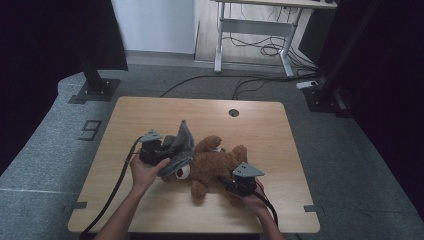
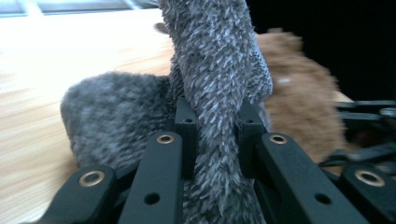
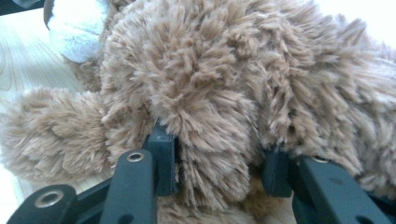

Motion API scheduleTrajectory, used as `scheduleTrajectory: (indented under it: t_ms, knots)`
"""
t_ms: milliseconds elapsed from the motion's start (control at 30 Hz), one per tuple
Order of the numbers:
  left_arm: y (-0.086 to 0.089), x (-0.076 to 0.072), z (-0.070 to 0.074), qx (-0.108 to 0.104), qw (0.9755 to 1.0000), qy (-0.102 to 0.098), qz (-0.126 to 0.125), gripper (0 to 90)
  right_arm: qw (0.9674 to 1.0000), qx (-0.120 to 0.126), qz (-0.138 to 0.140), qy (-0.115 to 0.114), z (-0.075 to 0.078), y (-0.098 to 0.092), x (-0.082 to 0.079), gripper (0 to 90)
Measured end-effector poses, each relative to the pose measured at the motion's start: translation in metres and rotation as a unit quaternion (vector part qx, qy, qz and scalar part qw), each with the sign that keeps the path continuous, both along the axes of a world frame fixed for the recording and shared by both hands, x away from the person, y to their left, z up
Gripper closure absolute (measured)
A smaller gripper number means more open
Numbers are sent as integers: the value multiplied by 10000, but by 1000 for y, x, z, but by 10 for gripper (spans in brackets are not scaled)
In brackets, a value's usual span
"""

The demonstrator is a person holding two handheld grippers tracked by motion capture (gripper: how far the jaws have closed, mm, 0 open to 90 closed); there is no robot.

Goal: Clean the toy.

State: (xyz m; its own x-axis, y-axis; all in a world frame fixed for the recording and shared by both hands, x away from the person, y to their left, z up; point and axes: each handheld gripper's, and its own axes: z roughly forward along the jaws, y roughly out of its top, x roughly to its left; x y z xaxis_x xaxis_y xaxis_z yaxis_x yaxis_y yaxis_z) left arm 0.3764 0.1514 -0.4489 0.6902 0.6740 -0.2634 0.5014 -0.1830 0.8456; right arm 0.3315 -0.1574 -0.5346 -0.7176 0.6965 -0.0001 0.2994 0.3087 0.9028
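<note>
A brown teddy bear point(image 1: 212, 162) is seen lying on the wooden bench point(image 1: 150, 112), near its middle, with a grey furry cloth point(image 1: 181, 146) draped over its head end at the left. The left gripper point(image 1: 159, 150) is held at the left of the bear, and its fingers point(image 2: 186, 123) are clenched on a standing fold of the grey cloth, which rises between them in the left gripper view. The right gripper point(image 1: 235, 184) is held at the near right of the bear; in the right gripper view its fingers point(image 3: 161, 161) are pressed into the brown fur on either side of a thick plush limb, so the bear is grasped. A round hole point(image 1: 233, 112) is seen in the bench at its far side, well apart from the bear
</note>
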Motion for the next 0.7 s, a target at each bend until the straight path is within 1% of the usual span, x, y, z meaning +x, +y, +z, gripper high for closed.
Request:
scheduleTrajectory:
  t_ms: [100, 167, 200, 300, 333, 400, 433, 467, 500, 533, 600, 700]
  knots:
    - [-31, -5, 3, -7, 9991, 7, -416, 766, 10000, 19, -3, 4, 0, 0, 0, 559]
    - [-50, -8, 3, -88, 9972, 58, -737, 766, 10000, 23, -9, 3, 0, 0, 0, 559]
    - [-60, -9, 3, -74, 9966, 45, -815, 766, 10000, 21, -6, -9, 0, 0, 0, 559]
    - [-86, -9, 1, 52, 9954, 29, -959, 766, 10000, 22, -10, -2, 0, 0, 0, 558]
    - [-94, -8, -1, 100, 9953, 24, -966, 766, 10000, 11, -11, 0, 0, 0, 0, 558]
    - [-109, -2, -5, 132, 9951, 81, -979, 765, 10000, 7, -11, 10, 0, 0, 0, 558]
    - [-114, 0, -7, 178, 9949, 100, -991, 765, 10000, 8, -20, 16, 0, 0, 0, 558]
    - [-117, 1, -9, 248, 9947, 86, -992, 764, 10000, 5, -24, 16, 0, 0, 0, 558]
    - [-117, 3, -11, 275, 9948, 73, -974, 764, 10000, 4, -39, 20, 0, 0, 0, 558]
    - [-115, 4, -12, 244, 9949, 106, -976, 766, 10000, 18, -50, 30, -1, 0, 0, 559]
    - [-108, 6, -12, 236, 9953, 109, -933, 767, 10000, 20, -40, 25, -1, 0, 0, 559]
    - [-94, 8, -9, 306, 9970, 15, -714, 767, 10000, 8, -36, 9, -1, 0, 0, 559]
